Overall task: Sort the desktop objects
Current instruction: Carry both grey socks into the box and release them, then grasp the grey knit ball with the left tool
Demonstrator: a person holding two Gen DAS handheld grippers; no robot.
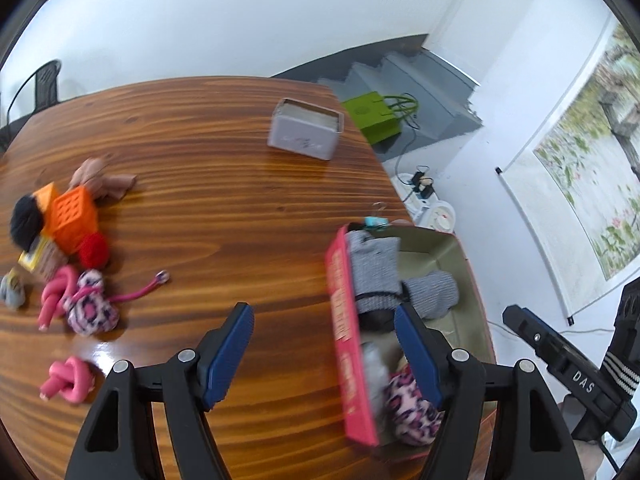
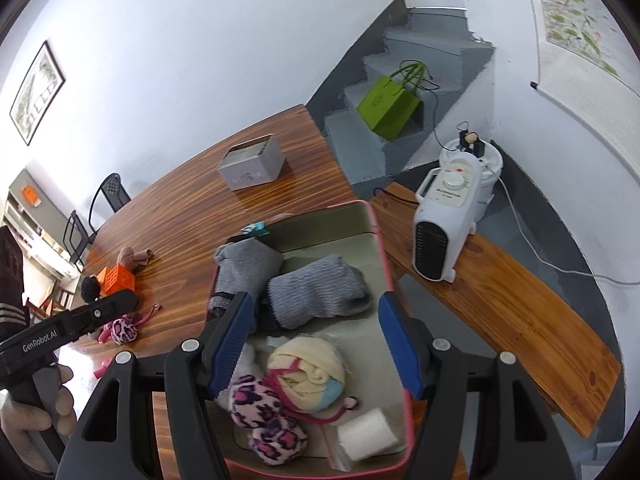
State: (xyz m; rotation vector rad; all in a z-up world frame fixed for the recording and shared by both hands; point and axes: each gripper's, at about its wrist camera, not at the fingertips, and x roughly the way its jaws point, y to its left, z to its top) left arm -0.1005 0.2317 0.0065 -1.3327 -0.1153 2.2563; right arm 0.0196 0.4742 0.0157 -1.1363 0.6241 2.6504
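Note:
A red-rimmed box [image 1: 346,332] [image 2: 384,256] stands at the table's right edge, holding grey socks [image 2: 316,296] [image 1: 374,268], a cream rolled sock [image 2: 308,372], a pink leopard sock [image 2: 264,416] [image 1: 412,404] and a white roll [image 2: 368,434]. My left gripper [image 1: 324,356] is open, straddling the box's left wall with nothing between its fingers. Above the box's inside my right gripper [image 2: 316,340] hangs open and empty. Loose on the table's left lie a leopard sock [image 1: 90,300] [image 2: 124,330], pink knotted pieces [image 1: 68,378], an orange cube [image 1: 74,216] [image 2: 116,278], a red ball [image 1: 94,250] and a black pom-pom [image 1: 26,220].
A grey tin [image 1: 306,130] [image 2: 252,164] sits at the table's far side. A white fan heater [image 2: 446,216] stands on a wooden bench [image 2: 520,312] right of the table. A green bag [image 2: 390,106] rests on grey stairs. A hand [image 2: 36,408] grips the left tool.

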